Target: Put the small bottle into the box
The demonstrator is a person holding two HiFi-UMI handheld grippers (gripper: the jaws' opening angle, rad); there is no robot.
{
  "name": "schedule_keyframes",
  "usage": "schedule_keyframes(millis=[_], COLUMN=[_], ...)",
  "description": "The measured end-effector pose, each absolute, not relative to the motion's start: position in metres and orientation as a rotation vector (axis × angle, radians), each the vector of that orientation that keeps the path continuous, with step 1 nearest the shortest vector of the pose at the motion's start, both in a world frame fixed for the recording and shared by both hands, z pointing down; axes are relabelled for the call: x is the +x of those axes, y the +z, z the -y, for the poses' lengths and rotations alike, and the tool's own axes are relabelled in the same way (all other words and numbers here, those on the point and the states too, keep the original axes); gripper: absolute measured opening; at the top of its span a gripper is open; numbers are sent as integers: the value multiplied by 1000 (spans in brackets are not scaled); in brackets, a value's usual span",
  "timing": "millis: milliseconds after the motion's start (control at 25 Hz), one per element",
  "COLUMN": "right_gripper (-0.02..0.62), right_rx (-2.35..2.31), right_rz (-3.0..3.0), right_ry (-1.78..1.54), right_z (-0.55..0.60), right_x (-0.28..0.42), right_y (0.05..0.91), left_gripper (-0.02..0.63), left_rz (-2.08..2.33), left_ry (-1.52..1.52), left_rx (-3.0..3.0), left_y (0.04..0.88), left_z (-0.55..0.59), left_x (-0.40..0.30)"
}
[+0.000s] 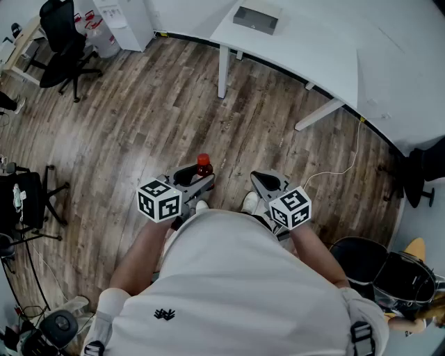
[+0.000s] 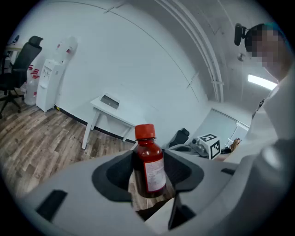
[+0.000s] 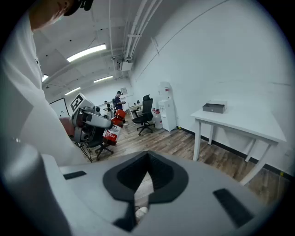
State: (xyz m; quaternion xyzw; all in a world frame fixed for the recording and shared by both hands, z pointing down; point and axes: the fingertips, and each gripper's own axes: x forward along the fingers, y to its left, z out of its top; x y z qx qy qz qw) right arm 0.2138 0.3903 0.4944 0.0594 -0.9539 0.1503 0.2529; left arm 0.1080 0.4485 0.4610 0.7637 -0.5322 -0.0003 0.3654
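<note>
A small bottle (image 1: 203, 165) of dark red liquid with a red cap and a white label stands upright between the jaws of my left gripper (image 1: 197, 178), which is shut on it. In the left gripper view the bottle (image 2: 150, 168) fills the dark hollow between the jaws. My right gripper (image 1: 268, 185) is shut and holds nothing; its jaws meet at their tips (image 3: 147, 156). The right gripper view shows the left gripper (image 3: 94, 120) with the bottle (image 3: 114, 128) off to the left. A grey box (image 1: 256, 19) sits on the white table (image 1: 313, 49), far ahead of both grippers.
I stand on a wood floor. A black office chair (image 1: 64, 49) and a white water dispenser (image 1: 128, 21) are at the back left. A black stand (image 1: 28, 201) is at my left, a black bin (image 1: 361, 259) at my right, and a white cable (image 1: 348, 163) lies on the floor.
</note>
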Motion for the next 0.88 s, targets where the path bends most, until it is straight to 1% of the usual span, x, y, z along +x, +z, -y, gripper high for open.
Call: schedule_keyframes(millis=[120,320,440,800,840,880], right_gripper=[5,5,5,11,14,36], right_rx=[192,223,236,170,162,155], right_rz=[2601,2593,2570,2588,2595,2603], right_ry=[415,574,571,484,483,486], right_z=[-397,-416,-415,-328,-315,-302], right_x=[200,181,174,122,115,107], right_y=[497,500,503,508,505,502], left_gripper=[213,212,212,212,212,212], left_rz=[1370,1356,1342,1370,1376,1381], left_ry=[17,36,25,14,22,33], left_rx=[1963,1949,1943,1926,1922,1919], left_y=[467,479,483,478,474,471], left_z=[-460,-474,-466,-381,-370,-359], left_x=[91,64,51,16,11,6])
